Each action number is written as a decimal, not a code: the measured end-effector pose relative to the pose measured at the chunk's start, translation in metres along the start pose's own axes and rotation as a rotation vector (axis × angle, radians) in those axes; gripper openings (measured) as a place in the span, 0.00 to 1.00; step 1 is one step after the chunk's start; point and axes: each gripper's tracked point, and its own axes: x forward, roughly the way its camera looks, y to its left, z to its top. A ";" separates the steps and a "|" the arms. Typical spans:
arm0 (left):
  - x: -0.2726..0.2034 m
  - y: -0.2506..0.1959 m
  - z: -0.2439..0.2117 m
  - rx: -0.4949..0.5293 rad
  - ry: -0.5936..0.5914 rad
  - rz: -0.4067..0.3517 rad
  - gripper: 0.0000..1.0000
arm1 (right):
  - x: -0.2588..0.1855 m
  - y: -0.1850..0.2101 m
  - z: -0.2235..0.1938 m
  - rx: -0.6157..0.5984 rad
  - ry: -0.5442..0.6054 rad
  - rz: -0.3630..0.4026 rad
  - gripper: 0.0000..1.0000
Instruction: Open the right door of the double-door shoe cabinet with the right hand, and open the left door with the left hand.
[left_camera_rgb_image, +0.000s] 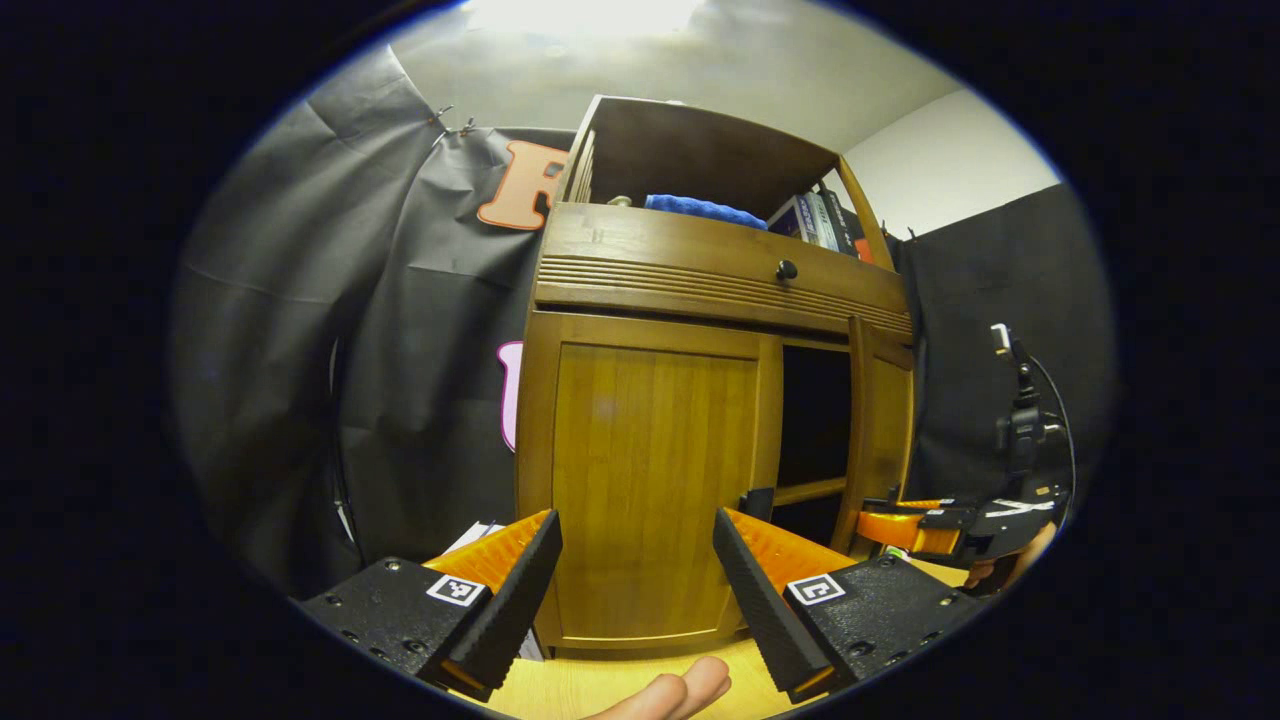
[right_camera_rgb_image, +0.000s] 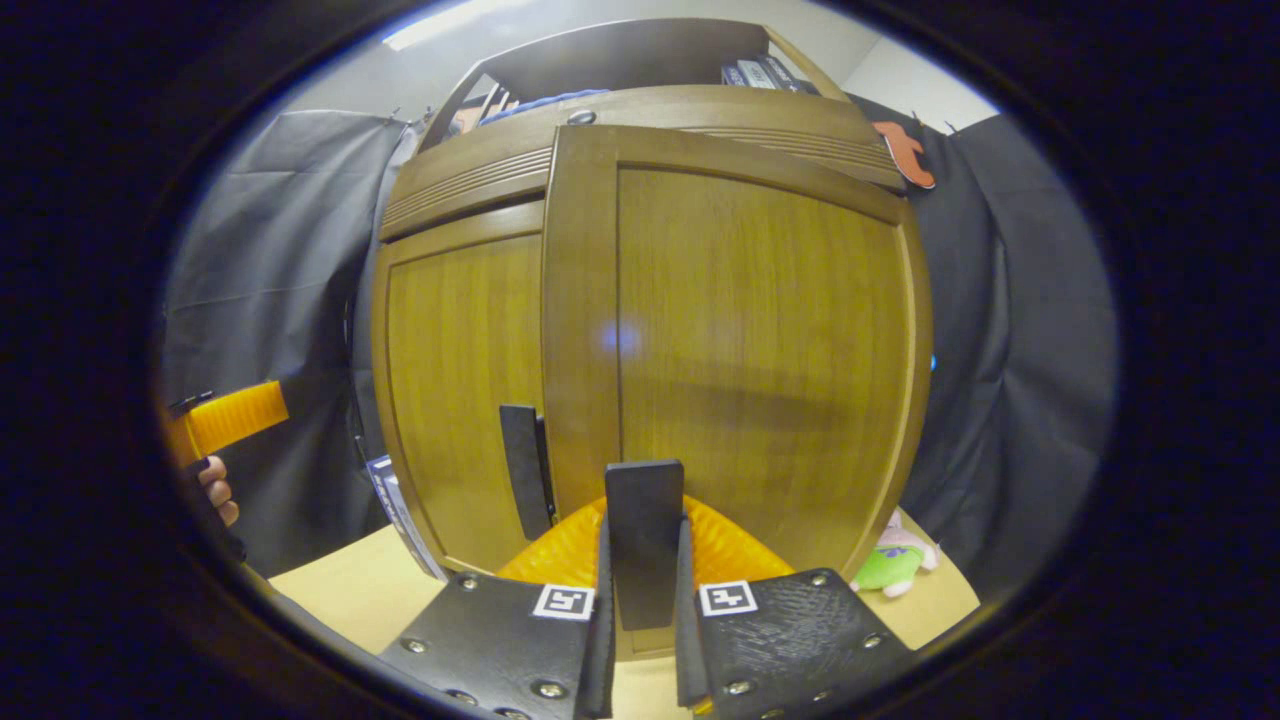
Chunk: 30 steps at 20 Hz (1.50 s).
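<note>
The wooden shoe cabinet's left door (left_camera_rgb_image: 650, 480) is closed, with its black handle (left_camera_rgb_image: 757, 502) at its right edge. My left gripper (left_camera_rgb_image: 636, 525) is open in front of that door, a short way off. The right door (left_camera_rgb_image: 880, 420) is swung partly out, showing a dark opening (left_camera_rgb_image: 815, 420). In the right gripper view, my right gripper (right_camera_rgb_image: 643, 560) is shut on the right door's black handle (right_camera_rgb_image: 643, 500), with the right door (right_camera_rgb_image: 760, 340) close ahead. The left door (right_camera_rgb_image: 460, 380) and its handle (right_camera_rgb_image: 522, 480) sit to its left. The left gripper (right_camera_rgb_image: 225, 418) shows far left, the right gripper (left_camera_rgb_image: 915, 525) at the door's edge.
Above the doors is a drawer with a black knob (left_camera_rgb_image: 787, 269); a shelf holds a blue cloth (left_camera_rgb_image: 700, 210) and books (left_camera_rgb_image: 820, 220). A stand with a cable (left_camera_rgb_image: 1020, 420) is at the right. A green plush toy (right_camera_rgb_image: 895, 565) and a leaning booklet (right_camera_rgb_image: 395, 510) flank the cabinet's base.
</note>
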 end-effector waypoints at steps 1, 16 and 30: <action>-0.001 0.001 0.000 0.001 -0.002 0.007 0.92 | -0.005 -0.002 0.000 0.004 0.007 0.003 0.29; -0.004 -0.014 0.001 0.003 -0.007 -0.027 0.91 | -0.073 -0.047 -0.008 0.061 0.007 -0.046 0.24; -0.006 -0.032 -0.001 0.008 0.000 -0.078 0.91 | -0.102 -0.088 -0.017 0.075 0.021 -0.146 0.23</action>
